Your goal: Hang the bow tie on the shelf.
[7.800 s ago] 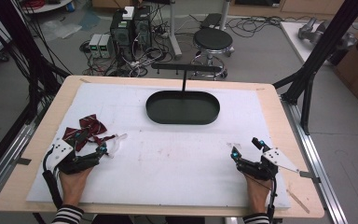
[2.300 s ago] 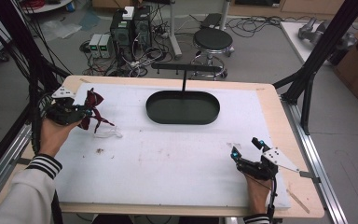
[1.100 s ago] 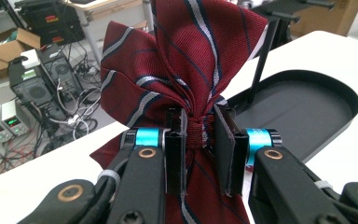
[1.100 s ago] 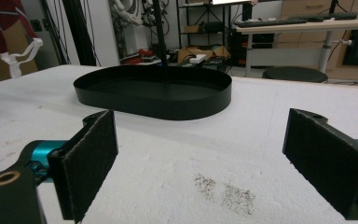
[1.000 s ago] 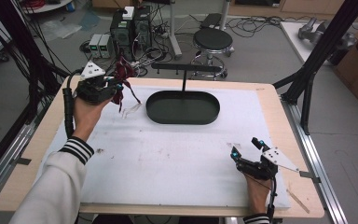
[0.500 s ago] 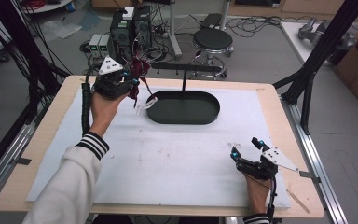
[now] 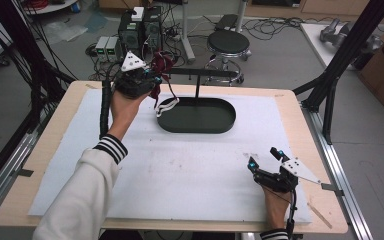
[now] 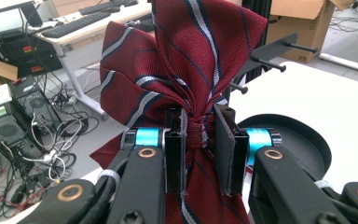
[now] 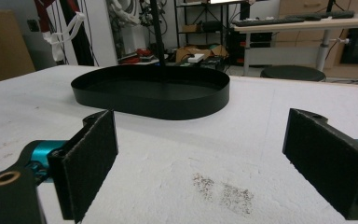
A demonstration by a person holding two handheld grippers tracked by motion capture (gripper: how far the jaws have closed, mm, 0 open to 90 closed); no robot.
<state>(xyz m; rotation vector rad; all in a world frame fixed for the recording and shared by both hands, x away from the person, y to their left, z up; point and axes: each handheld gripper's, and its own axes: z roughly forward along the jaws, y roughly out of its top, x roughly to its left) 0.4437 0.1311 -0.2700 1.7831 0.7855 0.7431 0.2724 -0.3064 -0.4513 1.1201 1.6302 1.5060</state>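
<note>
Maroon striped fabric bow tie pinched at knot by left gripper, wings upright, far-left; right gripper gaping, near-right.

Bow tie: woven red cloth, faint sheen; tray: smooth matt black; desk: pale wood under a rough white sheet.
</note>
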